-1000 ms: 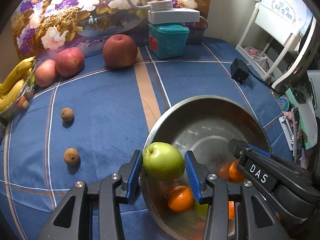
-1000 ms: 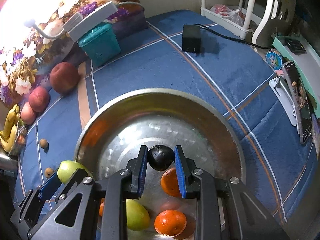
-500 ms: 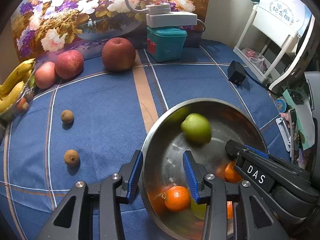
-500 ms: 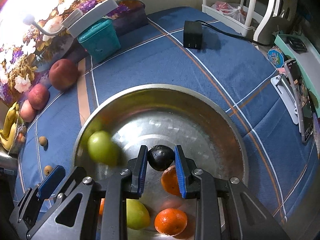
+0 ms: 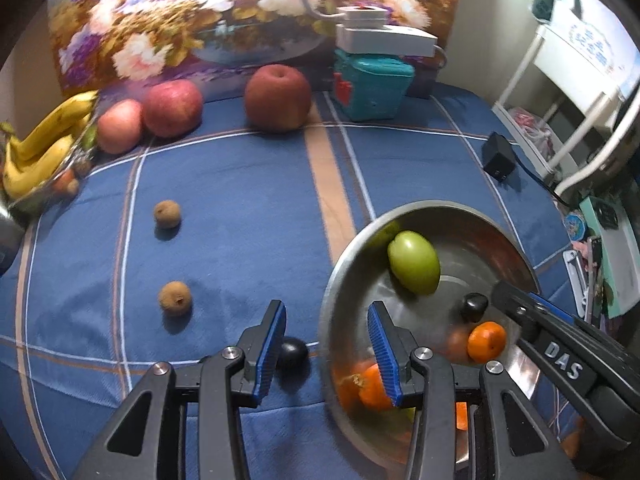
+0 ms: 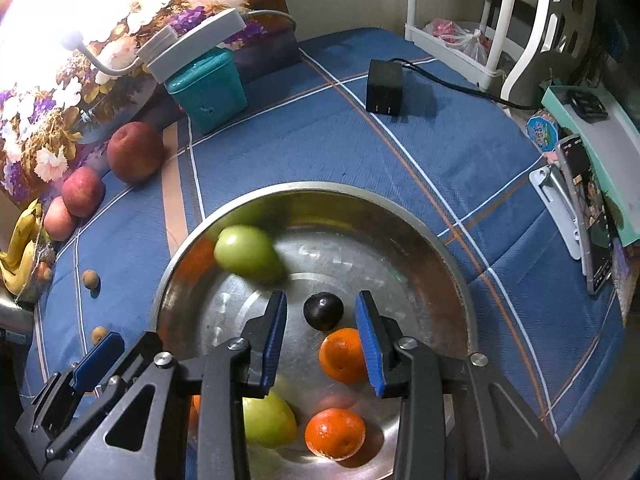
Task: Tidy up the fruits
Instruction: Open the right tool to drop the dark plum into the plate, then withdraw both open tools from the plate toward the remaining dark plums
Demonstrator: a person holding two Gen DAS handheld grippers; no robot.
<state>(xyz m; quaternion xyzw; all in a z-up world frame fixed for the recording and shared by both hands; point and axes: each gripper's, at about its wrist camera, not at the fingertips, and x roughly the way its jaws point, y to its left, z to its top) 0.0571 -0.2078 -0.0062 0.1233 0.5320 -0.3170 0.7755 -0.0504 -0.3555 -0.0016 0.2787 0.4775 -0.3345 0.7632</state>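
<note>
Jaws of the right gripper (image 6: 321, 346) have just been opening and now stand spread, with the dark plum (image 6: 323, 311) lying loose between the pad tips on the floor of the steel bowl (image 6: 448, 248), touching neither pad. Jaws of the left gripper (image 5: 327, 354) are spread too and pinch nothing; they straddle the bowl's near-left rim, one pad outside over the blue cloth (image 5: 240, 208), the other inside.

A green apple (image 5: 414, 262) lies in the far-left part of the bowl, well ahead of both sets of jaws, blurred in the right wrist view. It looks oval, its long axis slanting from upper left to lower right. Two oranges (image 6: 343, 355) sit just behind the plum near the right pad, and a second green fruit (image 6: 268, 420) lies under the right gripper's body.

White letters "DAS" (image 5: 563, 360) read on the side of the right gripper. Another dark round fruit (image 5: 294, 354) sits on the cloth just outside the bowl, beside the left pad. Three red apples (image 5: 278, 98), bananas (image 5: 44, 148) and two small brown fruits (image 5: 175, 298) remain on the cloth.
</note>
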